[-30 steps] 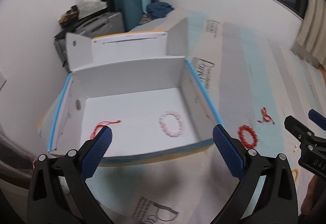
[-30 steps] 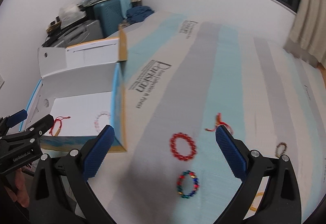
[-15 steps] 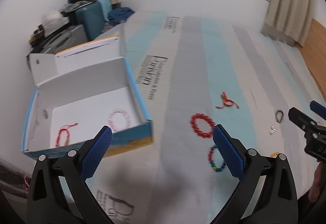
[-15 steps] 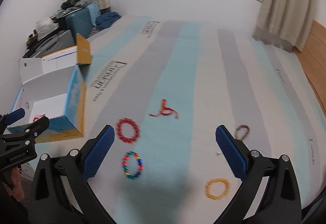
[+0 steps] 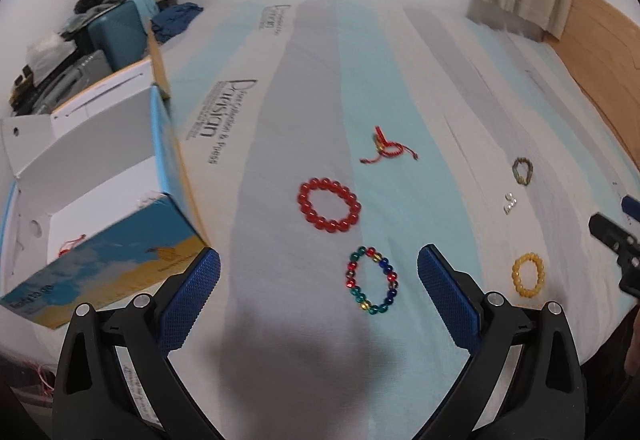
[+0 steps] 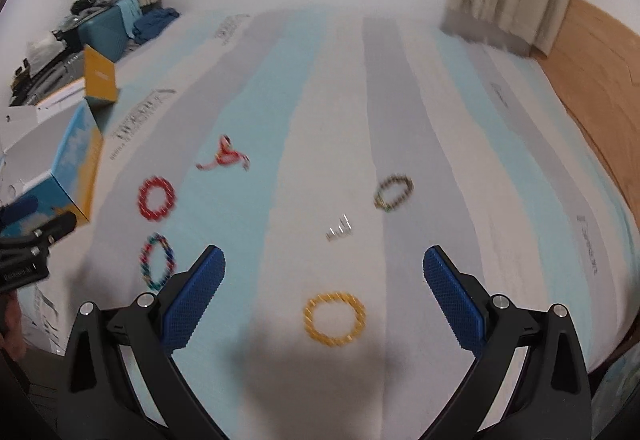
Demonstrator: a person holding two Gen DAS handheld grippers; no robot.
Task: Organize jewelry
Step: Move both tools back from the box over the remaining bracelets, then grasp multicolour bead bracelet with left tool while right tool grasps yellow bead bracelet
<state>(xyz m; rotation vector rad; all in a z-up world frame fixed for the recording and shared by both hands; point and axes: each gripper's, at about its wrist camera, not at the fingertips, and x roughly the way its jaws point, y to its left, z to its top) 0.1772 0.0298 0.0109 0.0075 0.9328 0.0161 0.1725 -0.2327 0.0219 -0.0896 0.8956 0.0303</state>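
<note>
On the striped bedspread [image 5: 280, 112]: loose bracelets, spread apart for single picks. Left gripper [image 5: 319, 282] wide, empty, framing the multicolored bracelet [image 5: 372, 280]; right gripper [image 6: 324, 284] wide over the yellow bracelet [image 6: 334, 318]. Box [image 5: 120, 240] left, open to receive.

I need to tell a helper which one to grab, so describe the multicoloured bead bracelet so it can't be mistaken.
Start at the open blue-and-white cardboard box on the striped bed sheet; just beside it lies a red bead bracelet. The multicoloured bead bracelet lies directly nearer the left gripper, framed between its open fingers. It alone mixes red, green, blue and yellow beads; its neighbours are single-coloured.
</note>
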